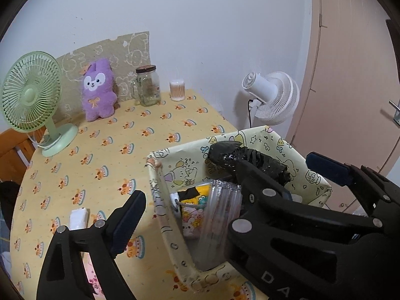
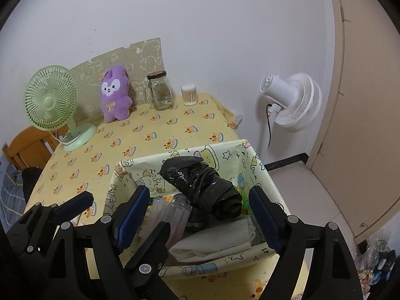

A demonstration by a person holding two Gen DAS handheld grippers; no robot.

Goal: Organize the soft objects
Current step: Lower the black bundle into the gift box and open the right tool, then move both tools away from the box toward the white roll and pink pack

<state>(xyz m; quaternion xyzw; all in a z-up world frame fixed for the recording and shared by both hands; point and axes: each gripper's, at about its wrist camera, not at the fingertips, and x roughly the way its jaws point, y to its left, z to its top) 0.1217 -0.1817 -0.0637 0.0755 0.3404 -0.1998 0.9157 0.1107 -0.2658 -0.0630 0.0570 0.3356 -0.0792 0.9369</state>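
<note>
Your left gripper (image 1: 192, 190) angles down over the near left part of the storage box (image 1: 160, 175), its jaws spread wide with nothing between the pads: one finger hangs over the worktop (image 1: 112, 130) outside the box's left wall, the other reaches across the box's inside. Your right gripper (image 2: 197, 212) tilts down the same way over the near rim of the box (image 2: 225, 150), jaws released and standing either side of the black bag roll (image 2: 202, 185) without pressing on it. On the left gripper's body you can read the pale letters "DA", the rest cut off by the picture's edge. The box, lined with a pale yellow cartoon print, sits at the near right corner of the worktop. Inside it the black bag roll (image 1: 245, 160) lies slanted on top of the other contents, toward the box's far right side, apart from both sets of pads. Under it lie a folded white cloth (image 2: 215, 242) by the near wall, a stack of clear plastic cups (image 1: 220, 215) on its side, and a colourful cartoon pouch (image 1: 192, 207) against the left wall. Along the far edge of the worktop stand a purple plush toy (image 1: 98, 90), a glass jar (image 1: 147, 86) with a dark lid, and a tub of cotton swabs (image 1: 177, 90); a green desk fan (image 1: 32, 95) stands at the far left corner.
</note>
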